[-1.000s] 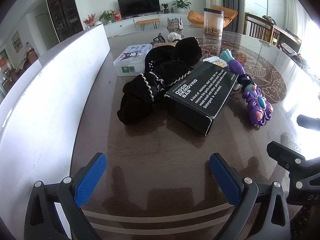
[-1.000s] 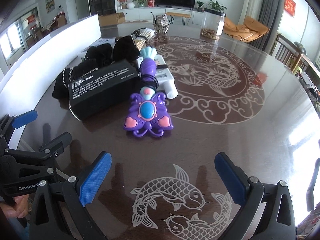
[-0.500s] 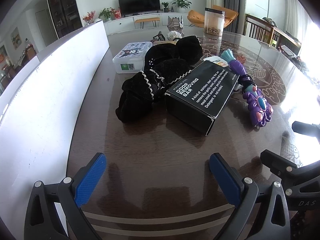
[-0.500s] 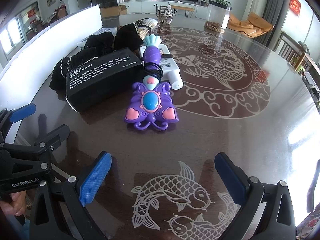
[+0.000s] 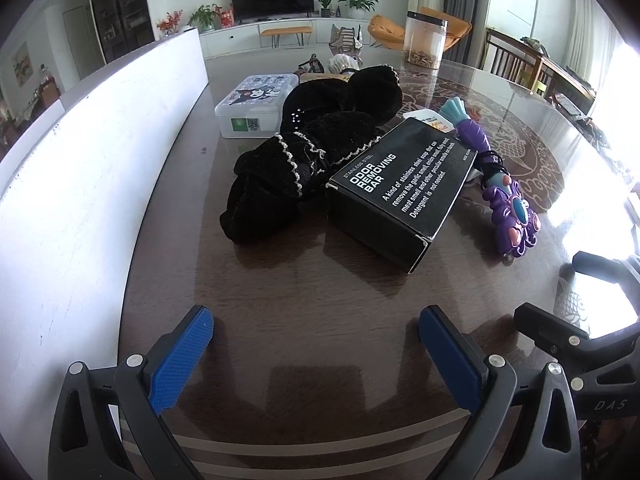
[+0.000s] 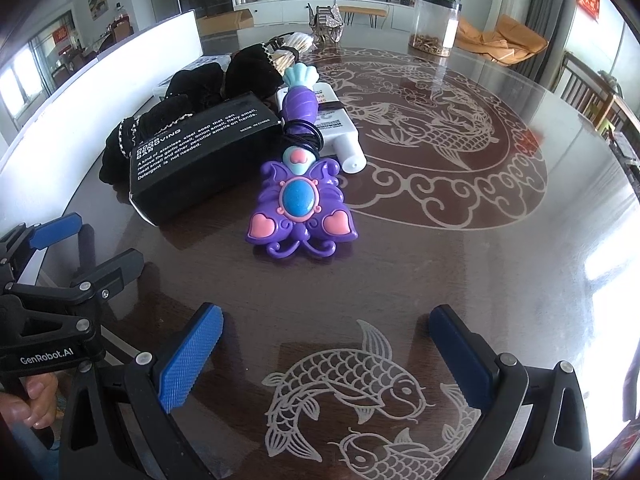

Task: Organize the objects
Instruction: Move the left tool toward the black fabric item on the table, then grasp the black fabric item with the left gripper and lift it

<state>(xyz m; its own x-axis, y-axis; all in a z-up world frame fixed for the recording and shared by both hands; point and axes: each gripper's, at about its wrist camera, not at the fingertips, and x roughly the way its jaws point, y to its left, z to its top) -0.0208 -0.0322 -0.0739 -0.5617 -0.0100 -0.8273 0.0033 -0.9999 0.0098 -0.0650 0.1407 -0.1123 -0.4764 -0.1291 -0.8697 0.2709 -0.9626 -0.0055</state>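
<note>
Both grippers, left [image 5: 316, 352] and right [image 6: 326, 354], are spread wide and empty, over bare desk [image 6: 500, 240] short of the black box [image 5: 400, 188]. Black cloth [image 5: 312, 160] touches the box's left side; a purple toy [image 6: 300, 200] lies just right of it, across a white tube [image 6: 340, 128]. A white case [image 5: 256, 104] sits behind the cloth.

"ODOR REMOVING BAR", "MADE IN CHINA" on black box [image 6: 200, 148]; "GenRobot.AI" on left hand-held gripper [image 6: 86, 236].
</note>
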